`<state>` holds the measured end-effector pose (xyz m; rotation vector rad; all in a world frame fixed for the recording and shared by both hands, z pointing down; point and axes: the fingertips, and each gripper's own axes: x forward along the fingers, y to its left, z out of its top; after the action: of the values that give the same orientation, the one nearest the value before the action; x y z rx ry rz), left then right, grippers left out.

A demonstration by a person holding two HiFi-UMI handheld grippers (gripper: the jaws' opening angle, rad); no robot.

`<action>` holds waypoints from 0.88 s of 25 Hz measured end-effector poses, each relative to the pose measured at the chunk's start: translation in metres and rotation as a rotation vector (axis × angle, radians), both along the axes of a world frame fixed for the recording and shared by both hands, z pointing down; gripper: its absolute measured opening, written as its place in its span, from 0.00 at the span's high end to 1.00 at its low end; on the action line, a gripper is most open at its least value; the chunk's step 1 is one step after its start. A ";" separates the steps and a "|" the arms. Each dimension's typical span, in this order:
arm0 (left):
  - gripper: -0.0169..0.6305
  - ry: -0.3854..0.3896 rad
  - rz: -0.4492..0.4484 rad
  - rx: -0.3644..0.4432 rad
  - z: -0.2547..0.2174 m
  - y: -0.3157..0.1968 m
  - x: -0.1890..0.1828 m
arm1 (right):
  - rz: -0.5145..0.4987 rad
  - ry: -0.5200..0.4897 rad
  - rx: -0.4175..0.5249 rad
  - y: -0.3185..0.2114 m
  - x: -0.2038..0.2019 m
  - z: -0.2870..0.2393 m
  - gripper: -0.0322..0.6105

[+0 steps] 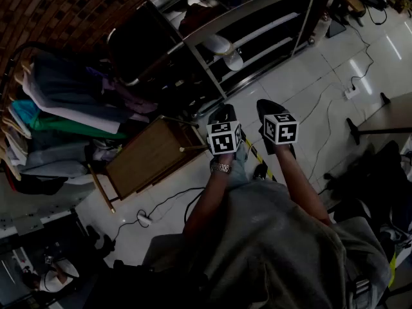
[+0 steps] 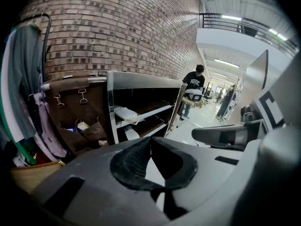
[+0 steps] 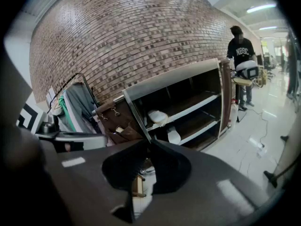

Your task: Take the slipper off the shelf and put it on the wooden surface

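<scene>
Two white slippers lie in the metal shelf unit [image 1: 257, 5]: one on the upper board [image 1: 217, 43], [image 2: 123, 113], [image 3: 157, 117], one on the board below [image 1: 234, 60], [image 2: 131, 133], [image 3: 174, 135]. The low wooden surface [image 1: 149, 154] stands on the floor left of the shelf's near end. Both grippers hover side by side over the tiled floor in front of the shelf, pointing at it. My left gripper [image 1: 222, 112], [image 2: 149, 140] is shut with nothing in it. My right gripper [image 1: 266, 103], [image 3: 149, 143] is also shut and empty.
A clothes rack [image 1: 61, 102] full of garments stands left of the wooden surface. A brown hanging organiser [image 2: 77, 107] hangs at the shelf's left end. Cables and a power strip [image 1: 351, 93] lie on the tiles, with a table leg [image 1: 380, 131] at right. A person [image 3: 241, 51] stands beyond the shelf.
</scene>
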<state>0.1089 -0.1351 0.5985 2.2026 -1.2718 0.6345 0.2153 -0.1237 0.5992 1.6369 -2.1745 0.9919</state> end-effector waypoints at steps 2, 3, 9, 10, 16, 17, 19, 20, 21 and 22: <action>0.97 0.011 0.007 0.002 0.007 -0.037 -0.001 | -0.035 0.020 0.006 -0.040 -0.015 0.002 0.91; 0.97 0.018 0.006 0.001 0.009 -0.055 -0.002 | -0.053 0.024 0.003 -0.060 -0.023 0.003 0.91; 0.97 0.060 0.020 0.005 0.000 -0.145 -0.002 | -0.079 0.000 -0.025 -0.156 -0.062 0.007 0.83; 0.97 0.064 0.022 0.003 0.001 -0.156 0.000 | -0.085 -0.004 -0.030 -0.168 -0.067 0.009 0.80; 0.97 0.084 -0.012 -0.068 0.021 -0.173 -0.006 | 0.028 -0.087 -0.146 -0.228 -0.039 0.078 0.63; 0.97 0.082 -0.021 -0.073 0.024 -0.175 -0.009 | 0.071 -0.126 -0.180 -0.242 -0.027 0.097 0.56; 0.97 0.076 -0.041 -0.084 0.028 -0.173 -0.017 | 0.128 -0.192 -0.256 -0.262 -0.013 0.138 0.35; 0.97 0.073 -0.053 -0.087 0.030 -0.170 -0.023 | 0.145 -0.210 -0.284 -0.272 -0.010 0.157 0.34; 0.97 0.069 -0.068 -0.090 0.032 -0.168 -0.030 | 0.159 -0.223 -0.304 -0.283 -0.009 0.172 0.33; 0.97 0.064 -0.089 -0.096 0.035 -0.166 -0.037 | 0.171 -0.237 -0.322 -0.294 -0.010 0.186 0.30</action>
<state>0.0714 -0.3006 0.6332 2.0602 -1.2718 0.5739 0.2052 -0.4173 0.7855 1.6378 -1.9004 1.5650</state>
